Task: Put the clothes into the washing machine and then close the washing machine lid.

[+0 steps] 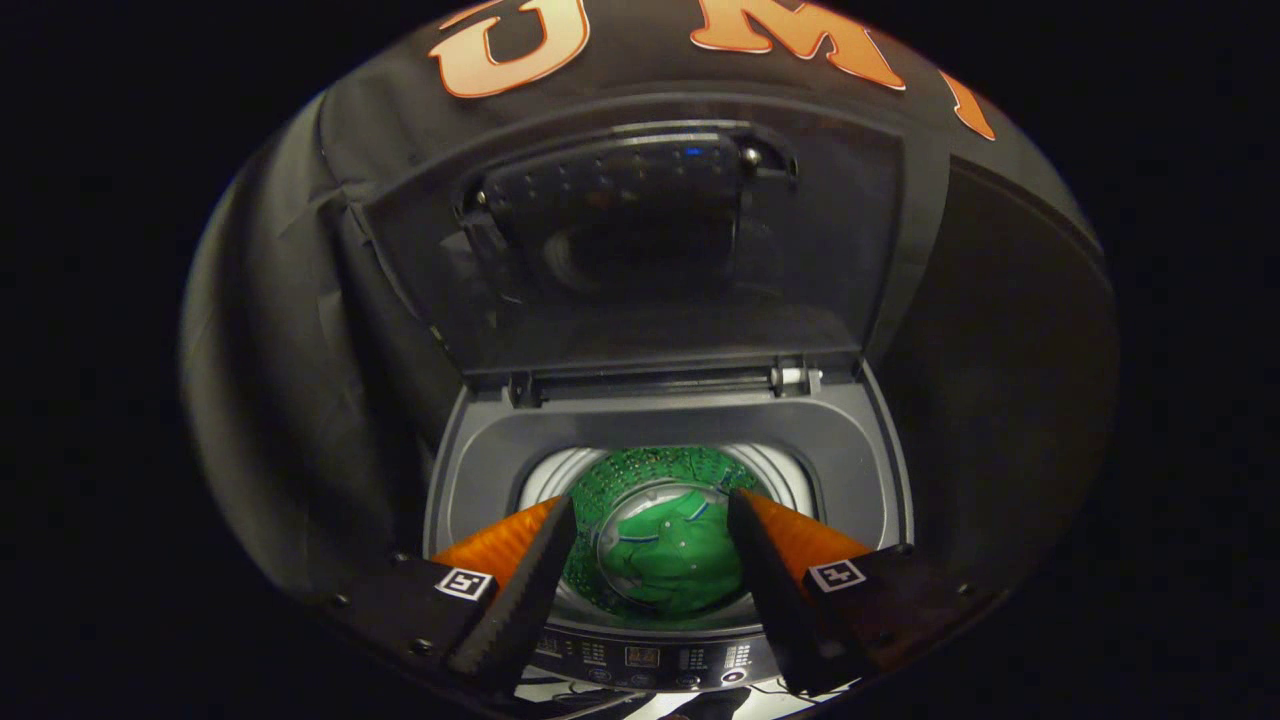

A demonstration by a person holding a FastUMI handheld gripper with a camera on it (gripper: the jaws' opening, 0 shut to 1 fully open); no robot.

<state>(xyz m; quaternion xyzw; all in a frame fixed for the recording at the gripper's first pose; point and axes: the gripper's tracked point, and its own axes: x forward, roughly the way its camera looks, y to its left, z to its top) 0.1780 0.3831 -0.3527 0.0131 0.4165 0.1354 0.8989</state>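
Observation:
A top-loading washing machine [480, 470] stands just ahead of my fingers with its lid [640, 230] raised upright at the back. Down in the round drum [640, 470] lies a green garment [670, 555] with a collar, seen between my fingers and below them. My gripper [650, 505] hangs above the drum's mouth, open, with nothing held between its fingers.
The machine's control panel [650, 658] with small buttons runs along its near edge, under my fingers. The lid's hinge [660, 380] sits at the back of the tub opening. Black cloth walls close in behind and on both sides.

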